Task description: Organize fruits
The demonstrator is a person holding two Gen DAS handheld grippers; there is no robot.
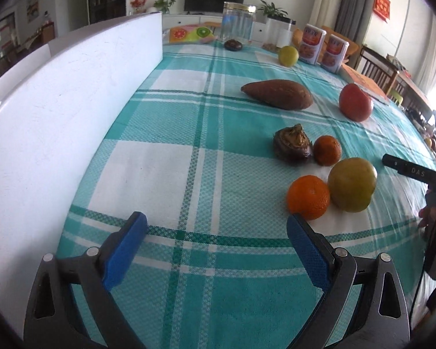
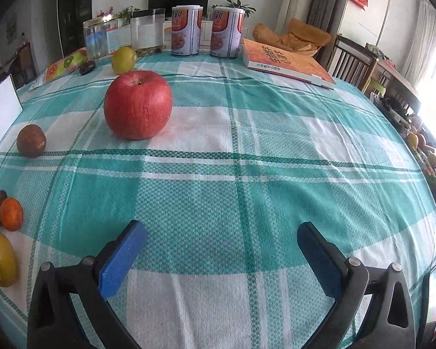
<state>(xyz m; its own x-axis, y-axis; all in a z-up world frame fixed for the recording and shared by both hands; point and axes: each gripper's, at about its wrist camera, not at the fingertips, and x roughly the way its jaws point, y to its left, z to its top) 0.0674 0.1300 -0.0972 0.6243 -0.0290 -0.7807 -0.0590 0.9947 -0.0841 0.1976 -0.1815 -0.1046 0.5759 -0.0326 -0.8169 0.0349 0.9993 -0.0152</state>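
Two claws, left claw (image 1: 216, 226) and right claw (image 2: 222, 237), spread wide, empty over the plaid worktop (image 1: 160, 174). Nothing sorted yet, by my reading. Lower right, left view: orange (image 1: 308, 197) touching green-yellow pear (image 1: 352, 184); beyond, small tangerine (image 1: 327, 150). Mid-frame sweet potato (image 1: 277, 94), long axis left-right, taper pointing left. Red apple (image 2: 138, 104) upper left, right view, stem up.

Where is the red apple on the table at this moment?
In the right wrist view the red apple stands on the checked tablecloth, left of centre, in front of a small yellow-green fruit and the two cans behind.
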